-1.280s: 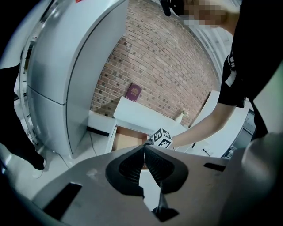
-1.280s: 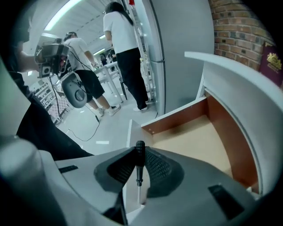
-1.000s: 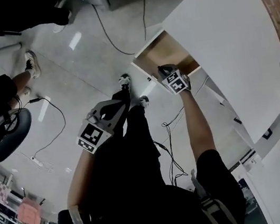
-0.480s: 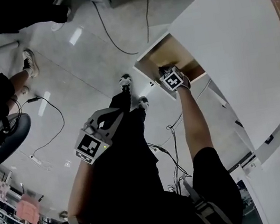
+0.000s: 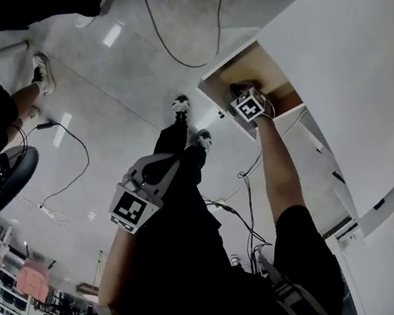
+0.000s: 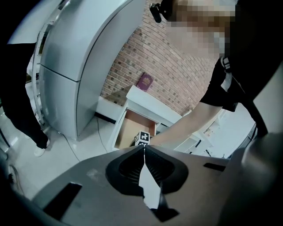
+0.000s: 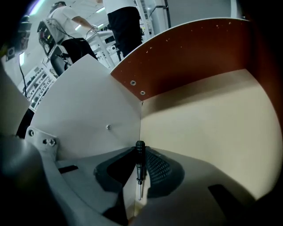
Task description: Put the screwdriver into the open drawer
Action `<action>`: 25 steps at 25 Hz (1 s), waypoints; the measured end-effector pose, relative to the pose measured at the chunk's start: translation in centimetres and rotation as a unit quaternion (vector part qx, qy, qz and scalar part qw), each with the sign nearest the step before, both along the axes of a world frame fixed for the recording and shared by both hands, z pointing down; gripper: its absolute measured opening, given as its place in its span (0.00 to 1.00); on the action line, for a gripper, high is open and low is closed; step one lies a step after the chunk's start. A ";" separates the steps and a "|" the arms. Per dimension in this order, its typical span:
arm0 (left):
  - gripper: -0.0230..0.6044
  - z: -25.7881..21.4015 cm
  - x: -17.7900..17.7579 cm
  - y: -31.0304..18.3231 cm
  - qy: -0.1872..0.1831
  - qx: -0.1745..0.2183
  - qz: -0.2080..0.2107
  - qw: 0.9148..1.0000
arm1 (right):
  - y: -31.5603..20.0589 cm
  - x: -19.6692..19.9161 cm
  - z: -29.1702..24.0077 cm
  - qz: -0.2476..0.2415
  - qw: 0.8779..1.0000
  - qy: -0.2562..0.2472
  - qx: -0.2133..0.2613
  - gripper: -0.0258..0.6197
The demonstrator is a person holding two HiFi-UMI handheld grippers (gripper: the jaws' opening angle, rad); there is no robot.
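Now, right gripper [image 7: 140, 149]: mine, clamped on the screwdriver [image 7: 139, 164].
Screwdriver: black handle pointing away, metal tip toward my hand; held inside the open drawer [image 7: 208, 128], over its pale floor, just beside its white wall [image 7: 88, 110].
Left gripper [image 6: 144, 147]: mine, jaws together, empty, well apart from the drawer.

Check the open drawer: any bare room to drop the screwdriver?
The drawer has a bare tan bottom from the white wall to the brown wall. Tightest by the white wall, where the right claw holds the screwdriver.
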State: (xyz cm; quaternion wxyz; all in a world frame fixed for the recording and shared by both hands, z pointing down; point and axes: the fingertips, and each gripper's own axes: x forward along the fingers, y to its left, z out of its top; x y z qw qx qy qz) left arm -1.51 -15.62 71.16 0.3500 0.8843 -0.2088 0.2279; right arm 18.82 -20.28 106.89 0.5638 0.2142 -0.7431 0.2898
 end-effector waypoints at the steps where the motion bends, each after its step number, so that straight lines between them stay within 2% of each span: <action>1: 0.06 0.2 0.0 0.0 -0.001 -0.001 0.000 1.000 | 0.0 -0.1 0.3 -0.010 1.000 0.002 0.001 0.23; 4: 0.06 0.3 0.0 0.0 -0.004 -0.001 -0.001 1.000 | 0.2 0.2 0.5 -0.033 0.999 0.012 -0.005 0.23; 9: 0.06 0.2 0.1 -0.8 -0.002 0.003 -0.001 1.000 | 0.3 0.1 0.1 -0.037 0.999 0.007 -0.017 0.26; 14: 0.06 -0.5 0.5 -0.9 -0.001 0.015 0.002 1.000 | 0.5 0.4 -1.3 -0.014 1.000 -0.004 -0.010 0.29; 18: 0.06 -1.6 1.0 -1.0 0.006 0.029 0.002 1.000 | 0.8 0.3 -4.9 0.004 1.000 -0.016 0.015 0.29; 21: 0.06 -3.2 1.8 -1.1 0.015 0.042 0.005 0.999 | 2.1 0.7 -8.5 0.015 0.999 -0.024 0.030 0.25; 25: 0.06 -5.7 2.8 -1.0 0.026 0.064 0.012 0.998 | 4.5 0.7 -13.9 0.040 0.997 -0.036 0.058 0.13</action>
